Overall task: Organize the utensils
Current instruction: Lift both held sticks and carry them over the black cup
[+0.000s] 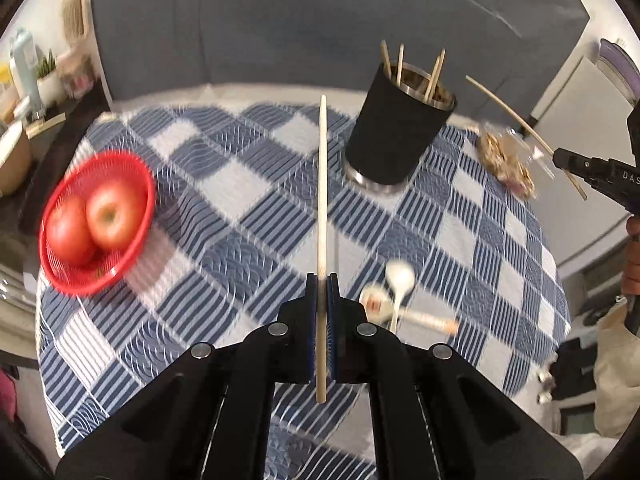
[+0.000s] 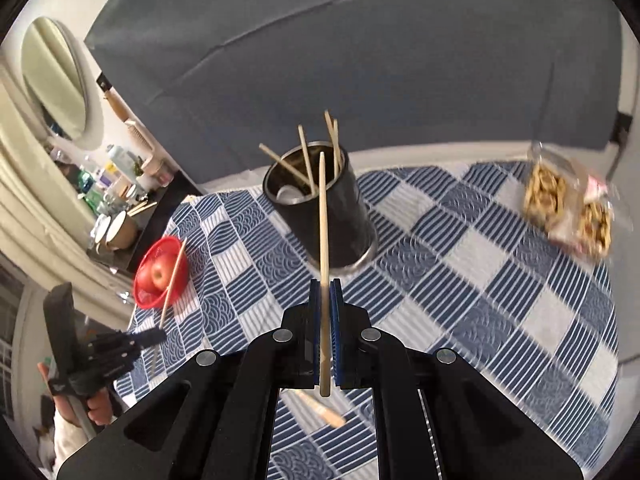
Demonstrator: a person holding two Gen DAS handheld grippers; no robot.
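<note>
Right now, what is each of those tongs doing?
Left tongs: closed on a chopstick.
Right tongs: closed on another chopstick.

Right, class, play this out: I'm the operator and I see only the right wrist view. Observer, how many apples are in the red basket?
Observer: Two apples sit side by side in the red basket; your view shows only one.
Operator: Any utensils lying on the cloth?
Observer: A white spoon lies on the checked cloth just right of the left tool, with other small pieces too blurred to name.
Operator: Is that left tool holding anything?
Observer: Yes, it is shut on a chopstick, which sticks out past both ends of the pads.
</note>
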